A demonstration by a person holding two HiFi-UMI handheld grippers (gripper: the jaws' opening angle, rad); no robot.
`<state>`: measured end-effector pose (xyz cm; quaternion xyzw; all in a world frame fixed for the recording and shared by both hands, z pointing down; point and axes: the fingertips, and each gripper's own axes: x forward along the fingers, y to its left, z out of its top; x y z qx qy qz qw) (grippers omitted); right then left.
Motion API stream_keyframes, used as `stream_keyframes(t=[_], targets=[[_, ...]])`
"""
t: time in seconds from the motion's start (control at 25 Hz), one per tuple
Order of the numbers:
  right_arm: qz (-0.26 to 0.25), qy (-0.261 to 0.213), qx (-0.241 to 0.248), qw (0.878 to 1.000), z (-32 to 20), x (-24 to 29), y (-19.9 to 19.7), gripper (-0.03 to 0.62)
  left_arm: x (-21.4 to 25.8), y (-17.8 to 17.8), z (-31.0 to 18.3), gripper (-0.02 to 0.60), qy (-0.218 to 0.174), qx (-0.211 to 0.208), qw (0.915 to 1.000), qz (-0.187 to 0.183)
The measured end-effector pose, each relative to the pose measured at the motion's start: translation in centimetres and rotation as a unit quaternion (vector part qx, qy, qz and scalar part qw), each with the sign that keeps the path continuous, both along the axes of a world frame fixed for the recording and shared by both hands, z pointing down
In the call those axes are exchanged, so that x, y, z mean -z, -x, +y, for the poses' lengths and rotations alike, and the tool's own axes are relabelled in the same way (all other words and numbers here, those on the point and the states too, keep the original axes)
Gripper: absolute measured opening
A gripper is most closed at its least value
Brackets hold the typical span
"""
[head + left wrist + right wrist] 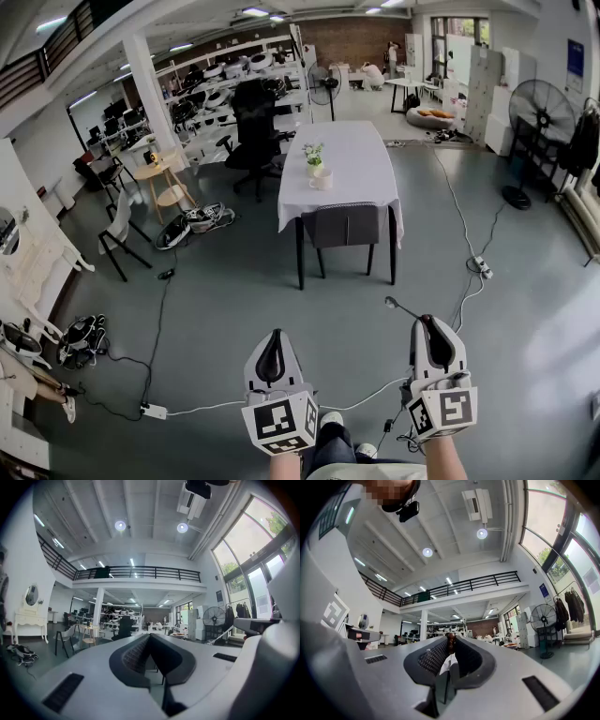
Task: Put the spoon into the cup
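Our left claw (274,339) is closed on nothing, while our right claw (429,326) pinches the spoon (401,308), which juts forward and leftward from its tips; the cup (322,180) stands well ahead on the table (361,155), left of the spoon

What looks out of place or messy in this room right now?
Loose cables snake across the floor to a power strip. On the table, the cup stands upright and nothing looks spilled.
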<state>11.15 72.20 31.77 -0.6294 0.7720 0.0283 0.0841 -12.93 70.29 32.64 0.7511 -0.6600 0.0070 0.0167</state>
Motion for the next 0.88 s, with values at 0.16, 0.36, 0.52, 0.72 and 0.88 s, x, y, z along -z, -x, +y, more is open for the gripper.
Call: stream_keyframes(t=[0.16, 0.36, 0.52, 0.72, 0.88], targets=[[-0.002, 0.000, 0.001, 1.000, -0.3, -0.4, -0.8, 0.061, -0.4, -0.8, -0.2, 0.014, -0.001, 0.001, 1.0000, 0.000], [-0.002, 0.000, 0.004, 1.000, 0.4, -0.4, -0.6, 0.061, -0.2, -0.6, 0.5, 0.014, -0.002, 0.003, 1.0000, -0.001], [-0.002, 0.002, 0.006, 1.000, 0.5, -0.8, -1.3, 0.061, -0.7, -1.0, 0.7, 0.014, 0.001, 0.007, 1.0000, -0.001], [-0.014, 0.001, 0.010, 1.000, 0.8, -1.4, -2.2, 0.062, -1.6, -2.0, 0.9, 0.014, 0.010, 0.008, 0.9999, 0.001], [-0.019, 0.004, 0.010, 1.000, -0.2, -2.1, -2.7, 0.063, -2.6, -2.6, -0.1, 0.014, 0.017, 0.004, 0.9998, 0.000]])
